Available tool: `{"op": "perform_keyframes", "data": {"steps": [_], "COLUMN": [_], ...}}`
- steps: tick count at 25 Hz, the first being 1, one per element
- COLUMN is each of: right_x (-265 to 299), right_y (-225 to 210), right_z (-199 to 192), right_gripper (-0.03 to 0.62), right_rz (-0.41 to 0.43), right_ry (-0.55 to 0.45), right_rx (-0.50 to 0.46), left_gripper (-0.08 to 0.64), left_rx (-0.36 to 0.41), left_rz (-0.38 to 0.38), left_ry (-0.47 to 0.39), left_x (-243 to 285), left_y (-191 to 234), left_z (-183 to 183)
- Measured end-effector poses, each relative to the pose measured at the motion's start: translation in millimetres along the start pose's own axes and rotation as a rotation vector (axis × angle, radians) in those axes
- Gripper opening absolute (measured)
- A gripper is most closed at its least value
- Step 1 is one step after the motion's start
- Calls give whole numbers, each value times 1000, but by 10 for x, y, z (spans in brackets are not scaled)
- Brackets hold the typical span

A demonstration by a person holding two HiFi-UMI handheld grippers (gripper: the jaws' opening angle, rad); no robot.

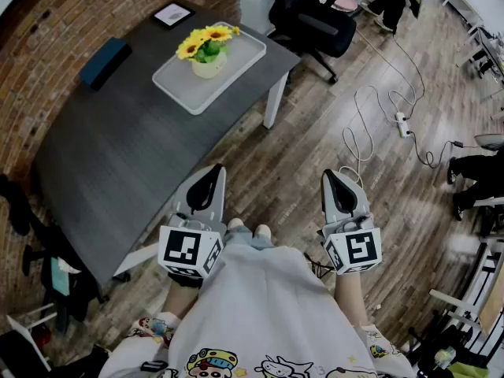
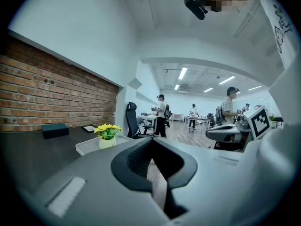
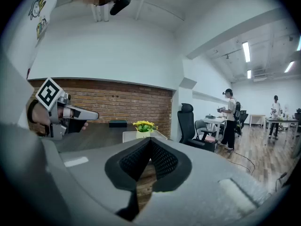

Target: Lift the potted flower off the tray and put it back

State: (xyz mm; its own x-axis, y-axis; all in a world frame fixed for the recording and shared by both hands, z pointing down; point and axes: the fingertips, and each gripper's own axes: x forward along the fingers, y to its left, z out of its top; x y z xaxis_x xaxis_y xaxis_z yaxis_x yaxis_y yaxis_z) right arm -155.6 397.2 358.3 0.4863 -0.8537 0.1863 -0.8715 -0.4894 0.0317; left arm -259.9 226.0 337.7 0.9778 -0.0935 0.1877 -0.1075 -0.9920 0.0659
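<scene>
A small potted flower (image 1: 207, 52), yellow blooms in a pale pot, stands on a white tray (image 1: 185, 89) at the far end of the dark grey table (image 1: 118, 164). It also shows as the potted flower (image 2: 107, 135) and the potted flower (image 3: 144, 128) far ahead of both jaws. My left gripper (image 1: 211, 173) hangs shut and empty over the table's near edge. My right gripper (image 1: 331, 177) is shut and empty above the wooden floor. Both are far short of the tray.
A dark blue box (image 1: 104, 61) and a framed picture (image 1: 172, 14) lie at the table's back by the brick wall. An office chair (image 1: 315, 22) stands beyond the table. A power strip with cables (image 1: 402, 124) lies on the floor. People (image 2: 161, 114) stand in the distance.
</scene>
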Motion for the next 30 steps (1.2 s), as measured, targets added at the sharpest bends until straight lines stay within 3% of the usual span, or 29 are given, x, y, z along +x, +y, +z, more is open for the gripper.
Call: {"op": "perform_keyframes", "data": {"steps": [9,19,30], "right_x": [-158,-71,694], "right_y": [-146,-160,-533], "right_z": [-70,-147,-110], "right_gripper": [2,95,137], "right_rz": [23,54,41], "right_ry": [-24,-20,21], "right_rx": [35,101,123], "left_gripper": [23,103,137], "left_rx": [-2,12,23], "left_rz": [43,20,-15], "left_ry": [-13,6,-8], "left_x": [-13,8,800], "left_y": [-141,-194,262], "left_z": [-34,-81,93]}}
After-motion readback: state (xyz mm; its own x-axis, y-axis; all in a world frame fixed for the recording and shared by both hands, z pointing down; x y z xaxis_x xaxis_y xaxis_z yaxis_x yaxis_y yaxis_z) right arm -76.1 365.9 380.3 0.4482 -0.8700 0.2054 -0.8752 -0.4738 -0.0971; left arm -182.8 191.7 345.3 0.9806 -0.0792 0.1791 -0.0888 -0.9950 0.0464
